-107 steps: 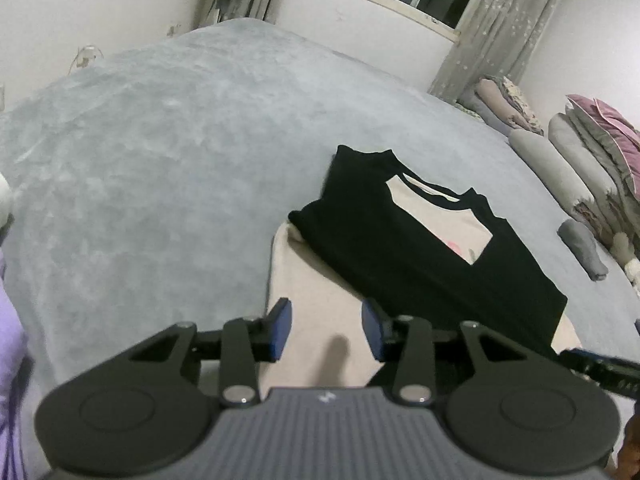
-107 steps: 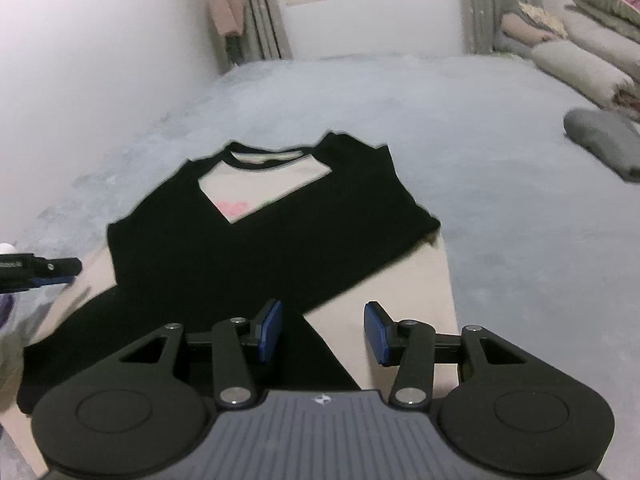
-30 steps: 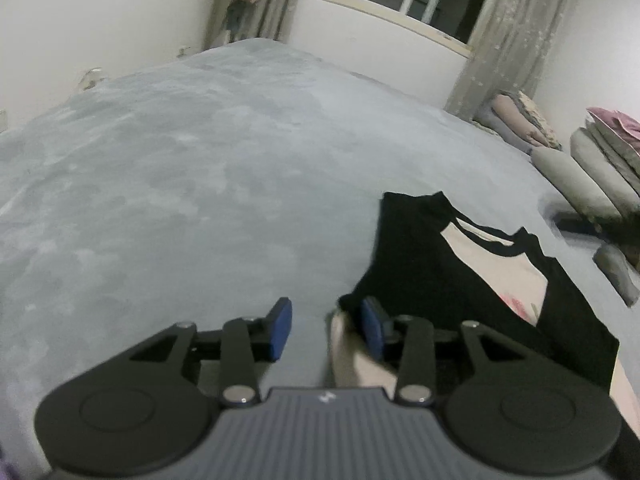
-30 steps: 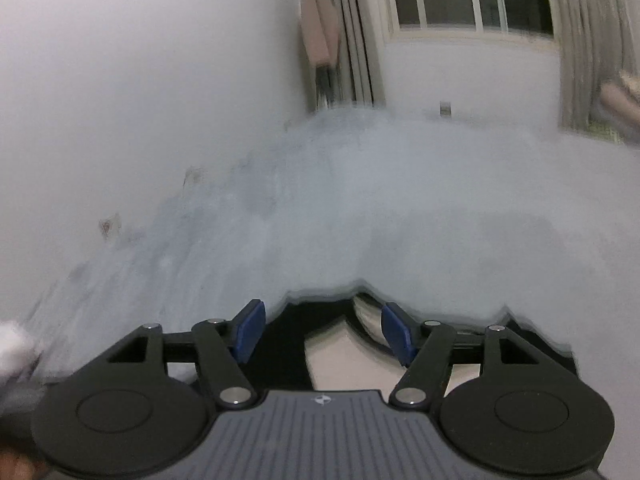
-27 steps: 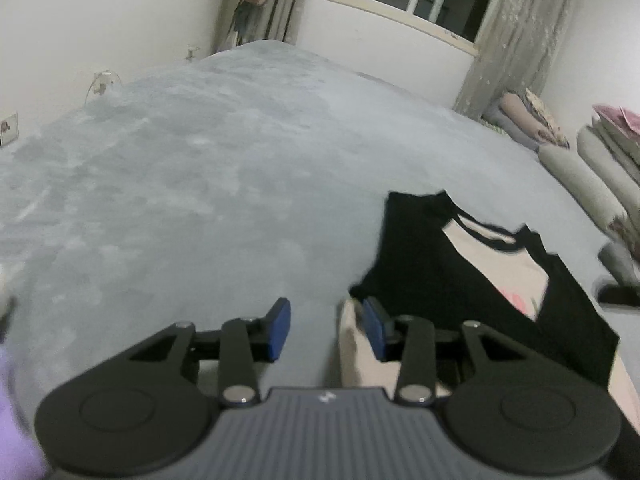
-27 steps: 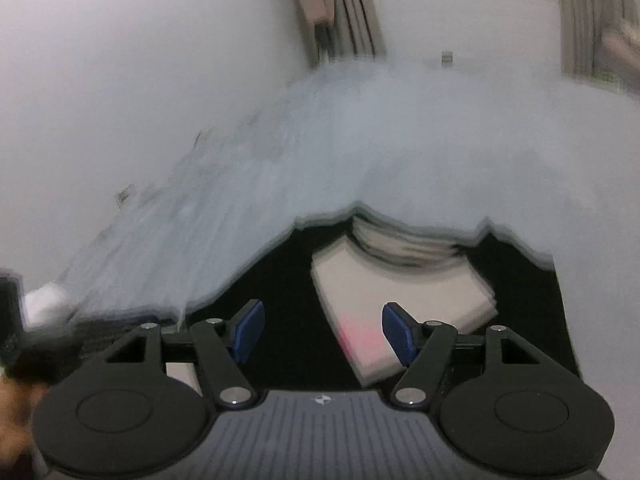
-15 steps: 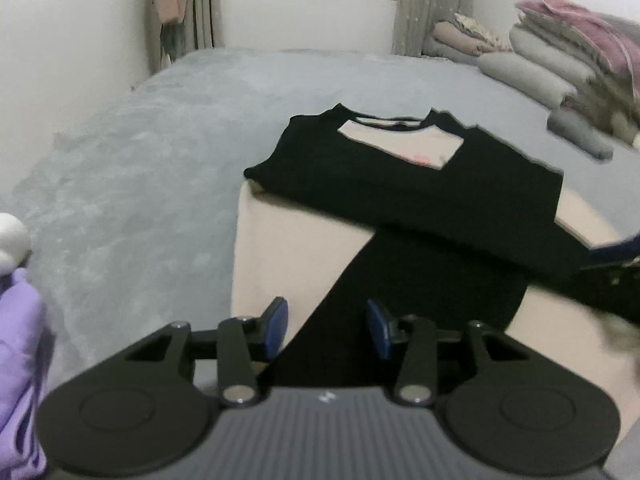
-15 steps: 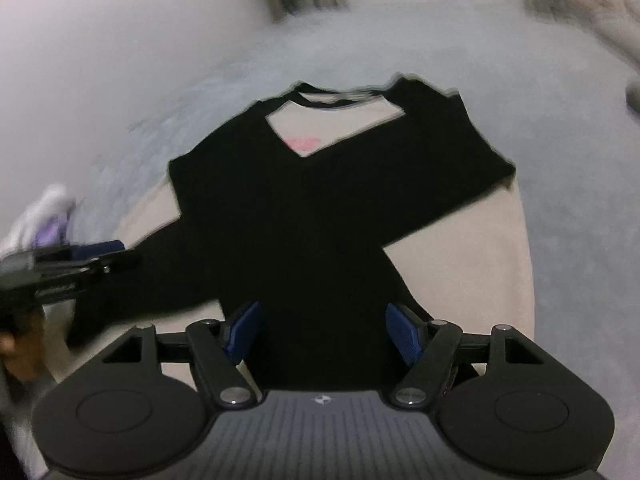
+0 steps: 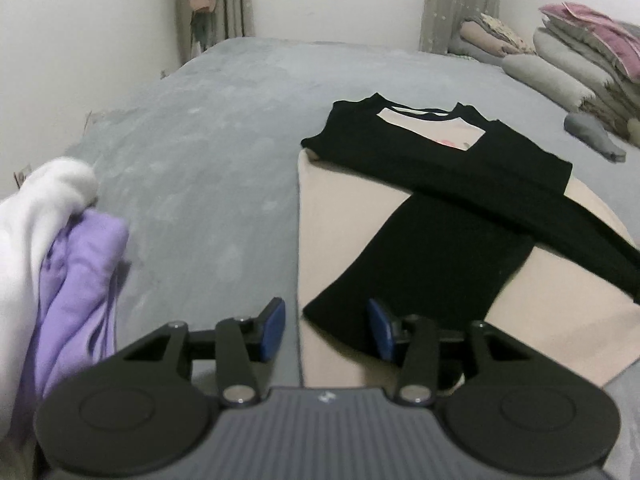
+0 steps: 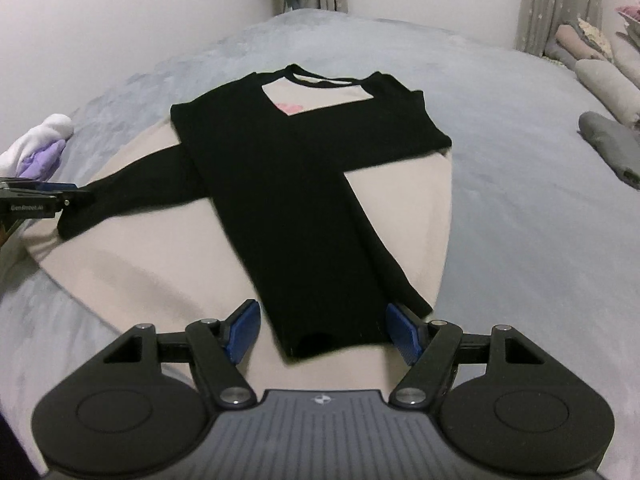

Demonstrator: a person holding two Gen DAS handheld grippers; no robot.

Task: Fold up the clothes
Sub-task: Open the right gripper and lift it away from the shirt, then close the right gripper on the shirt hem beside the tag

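I am holding both grippers low over the near hem of the shirt (image 10: 304,184), which is lying flat on the grey bed (image 10: 520,200), cream body with both black sleeves folded across it. My right gripper (image 10: 322,334) is standing spread and empty, its pads straddling the cuff of one sleeve (image 10: 320,280) without pressing it. My left gripper (image 9: 326,330) is hovering at the shirt's left hem corner with its jaws partly spread and nothing pinched; the cuff of the other sleeve (image 9: 420,264) is lying just ahead of its right pad. The risk I am seeing is in the next pinch: if I am closing on a cuff rather than the cream hem beneath, I would be lifting the sleeve alone and undoing the crossed fold. If the two grippers are biting at uneven depths, the fold would be coming out skewed, and dragging on the plush cover could be rucking the layers. No containers are in view; the closest thing to one is the bed itself, carrying a white and purple bundle (image 9: 60,248) at my left and what looks like a rolled grey garment (image 10: 612,148) on the right.
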